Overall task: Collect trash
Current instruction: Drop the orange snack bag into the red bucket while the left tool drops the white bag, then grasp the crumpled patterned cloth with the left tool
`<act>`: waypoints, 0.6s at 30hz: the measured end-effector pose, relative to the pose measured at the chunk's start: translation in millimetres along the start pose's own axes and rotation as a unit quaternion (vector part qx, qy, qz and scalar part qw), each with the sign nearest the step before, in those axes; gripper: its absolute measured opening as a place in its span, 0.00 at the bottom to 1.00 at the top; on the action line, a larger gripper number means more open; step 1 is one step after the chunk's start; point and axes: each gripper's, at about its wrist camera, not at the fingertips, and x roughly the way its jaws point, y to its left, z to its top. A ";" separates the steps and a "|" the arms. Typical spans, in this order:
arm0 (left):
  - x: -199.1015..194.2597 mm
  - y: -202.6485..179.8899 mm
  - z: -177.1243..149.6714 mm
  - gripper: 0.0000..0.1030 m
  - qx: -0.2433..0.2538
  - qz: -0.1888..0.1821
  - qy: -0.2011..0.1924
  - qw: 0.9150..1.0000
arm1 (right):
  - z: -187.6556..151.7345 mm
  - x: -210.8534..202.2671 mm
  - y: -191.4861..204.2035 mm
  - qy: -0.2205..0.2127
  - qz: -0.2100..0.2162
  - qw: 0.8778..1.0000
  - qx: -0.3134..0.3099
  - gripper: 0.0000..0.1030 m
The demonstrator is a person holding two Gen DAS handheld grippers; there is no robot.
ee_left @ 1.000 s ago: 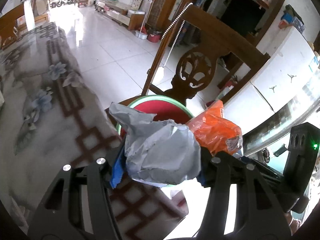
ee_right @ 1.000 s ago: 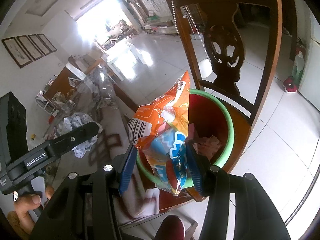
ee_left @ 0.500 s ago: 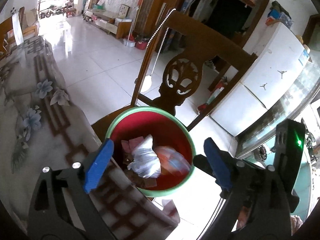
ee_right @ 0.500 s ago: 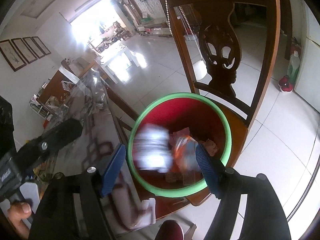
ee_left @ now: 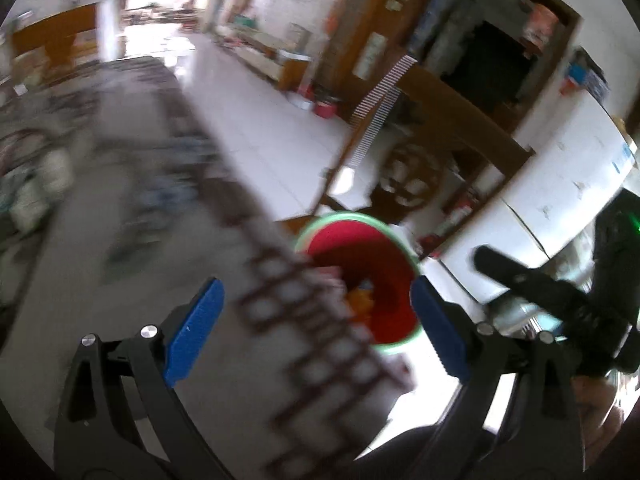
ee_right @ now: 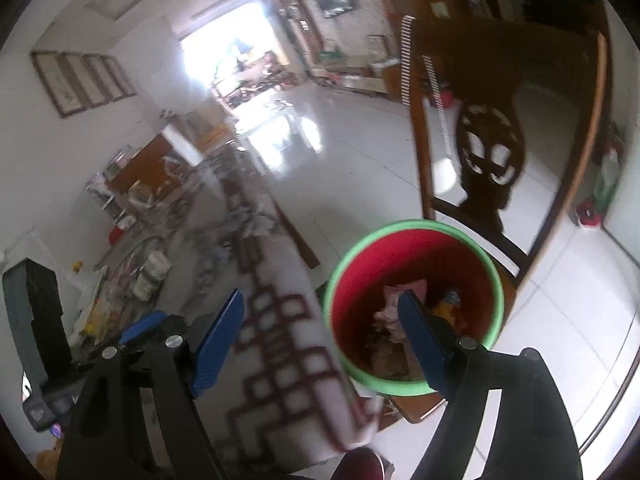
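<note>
A red bin with a green rim (ee_left: 362, 220) (ee_right: 412, 226) stands on a wooden chair beside the table corner. Trash lies inside it: orange wrapper bits (ee_left: 360, 300) and pink and crumpled pieces (ee_right: 390, 312). My left gripper (ee_left: 316, 328) is open and empty, over the table's corner, with the bin between its fingers. My right gripper (ee_right: 324, 338) is open and empty, its right finger (ee_right: 420, 340) over the bin. More crumpled trash (ee_right: 256, 220) lies farther along the table. The left view is blurred by motion.
The table (ee_left: 120, 280) has a glass top over a patterned cloth. A carved wooden chair back (ee_right: 488, 152) rises behind the bin. Bottles and clutter (ee_right: 152, 272) sit at the table's left. A white cabinet (ee_left: 560, 184) stands to the right. The other gripper (ee_left: 560, 296) shows at right.
Both grippers opened and dropped the grey paper ball and the orange snack bag into the bin. Since then both have pulled back and swung left toward the table.
</note>
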 end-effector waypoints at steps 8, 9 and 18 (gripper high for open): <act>-86.1 156.4 3.7 0.89 -0.130 0.142 -0.032 0.981 | -6.8 16.7 79.5 0.037 0.089 0.994 -0.046 0.76; -93.4 178.7 3.9 0.89 -0.157 0.156 -0.031 0.975 | -12.1 22.4 93.1 0.045 0.103 0.992 -0.056 0.77; -86.4 286.3 -13.4 0.89 -0.265 0.227 0.006 0.937 | -47.5 45.8 167.8 0.080 0.087 0.977 -0.176 0.77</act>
